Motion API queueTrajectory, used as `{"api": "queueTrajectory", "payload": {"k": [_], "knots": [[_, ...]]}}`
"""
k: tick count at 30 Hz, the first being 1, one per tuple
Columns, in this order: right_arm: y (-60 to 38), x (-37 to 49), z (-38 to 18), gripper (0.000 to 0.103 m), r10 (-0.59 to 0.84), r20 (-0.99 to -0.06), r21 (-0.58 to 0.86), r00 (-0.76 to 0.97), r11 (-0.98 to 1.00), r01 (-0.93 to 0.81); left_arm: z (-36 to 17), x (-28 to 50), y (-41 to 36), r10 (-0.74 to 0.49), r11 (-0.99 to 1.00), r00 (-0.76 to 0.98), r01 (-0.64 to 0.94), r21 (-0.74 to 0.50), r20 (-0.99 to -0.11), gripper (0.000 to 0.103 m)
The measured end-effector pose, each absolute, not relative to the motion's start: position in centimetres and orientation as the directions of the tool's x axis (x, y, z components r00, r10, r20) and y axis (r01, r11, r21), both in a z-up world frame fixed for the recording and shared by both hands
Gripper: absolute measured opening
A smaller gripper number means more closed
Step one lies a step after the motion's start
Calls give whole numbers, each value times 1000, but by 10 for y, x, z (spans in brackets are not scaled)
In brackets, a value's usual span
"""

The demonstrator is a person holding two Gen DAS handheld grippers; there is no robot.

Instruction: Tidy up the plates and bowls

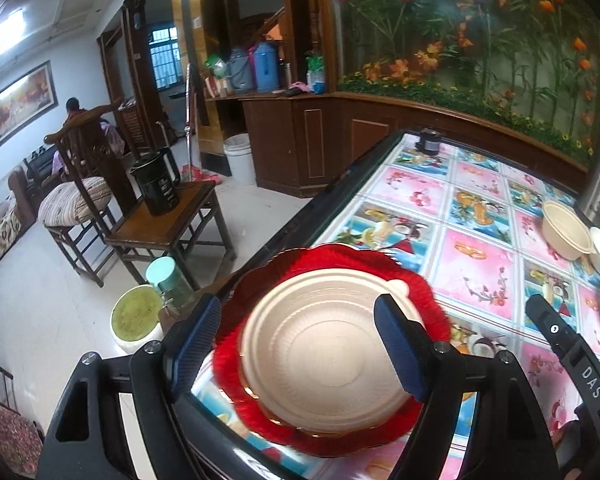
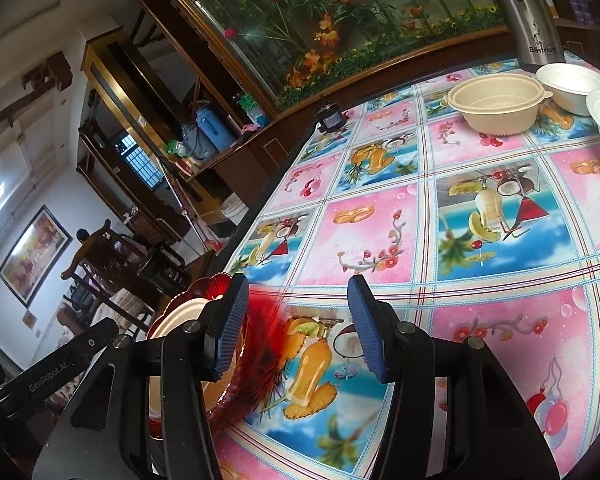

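Table [image 2: 380, 240] with bright fruit cloth | red plate [image 1: 332, 264] with beige plate [image 1: 324, 360] on it at near left edge | left tool [image 1: 300, 344] wide open around them, holding nothing | right tool [image 2: 296, 324] open, empty | beige bowl [image 2: 496, 102] far right | plates seem light, stiff, slippery; take by rim.

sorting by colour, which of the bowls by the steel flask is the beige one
The ribbed beige bowl with small side tabs, standing nearest the table's middle. The white bowls beside it are smooth and plain.
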State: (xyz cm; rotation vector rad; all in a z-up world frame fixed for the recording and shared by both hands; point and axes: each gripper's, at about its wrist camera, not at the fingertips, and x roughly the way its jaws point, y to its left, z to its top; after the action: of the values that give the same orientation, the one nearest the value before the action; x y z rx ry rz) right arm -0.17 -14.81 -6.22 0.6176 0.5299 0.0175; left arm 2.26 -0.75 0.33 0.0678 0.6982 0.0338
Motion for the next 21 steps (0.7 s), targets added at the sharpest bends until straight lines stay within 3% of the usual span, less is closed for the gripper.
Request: {"api": "queueTrajectory", "payload": {"k": [21], "knots": [[-222,-27,-55,52,136,-429,640,893,743,194,12,20,-90,-10,985,765,119,126,-644,79]]}}
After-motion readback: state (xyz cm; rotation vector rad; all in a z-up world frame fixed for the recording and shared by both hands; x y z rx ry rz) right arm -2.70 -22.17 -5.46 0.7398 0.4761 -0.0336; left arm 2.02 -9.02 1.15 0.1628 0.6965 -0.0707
